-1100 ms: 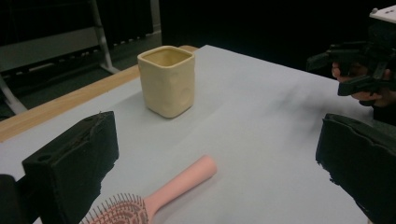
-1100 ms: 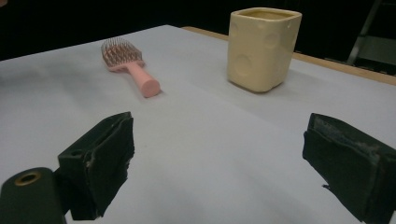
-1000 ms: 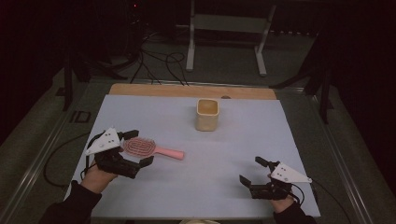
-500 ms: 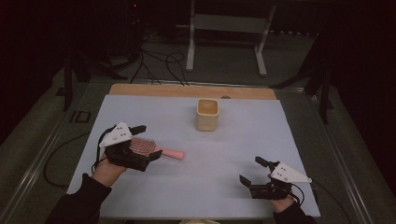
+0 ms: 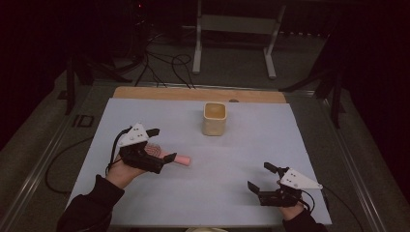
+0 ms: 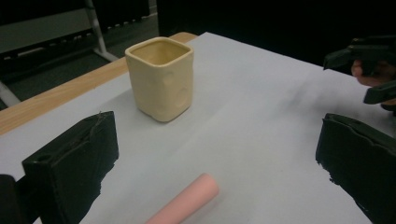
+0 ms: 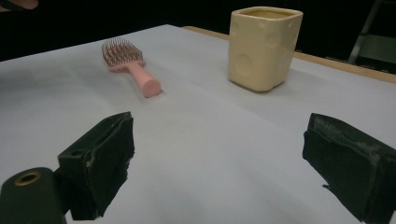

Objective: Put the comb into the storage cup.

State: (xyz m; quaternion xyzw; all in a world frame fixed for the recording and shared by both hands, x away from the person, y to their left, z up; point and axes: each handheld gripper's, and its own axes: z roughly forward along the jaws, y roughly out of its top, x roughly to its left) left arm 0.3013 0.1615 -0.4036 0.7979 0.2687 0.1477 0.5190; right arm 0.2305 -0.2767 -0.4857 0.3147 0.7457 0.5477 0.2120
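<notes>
Pink hairbrush (image 5: 167, 155) flat on the surface (image 5: 241, 159), bristles up, handle pointing toward the cup (image 5: 214, 118), well apart from it. Left claw (image 5: 153, 144) spread wide, straddling the brush head, nothing pinched yet. Right claw (image 5: 258, 176) spread too, resting near the front edge. Probably light, stiff plastic; smooth round handle likely slippery. Best gripped at the neck below the bristles.
</notes>
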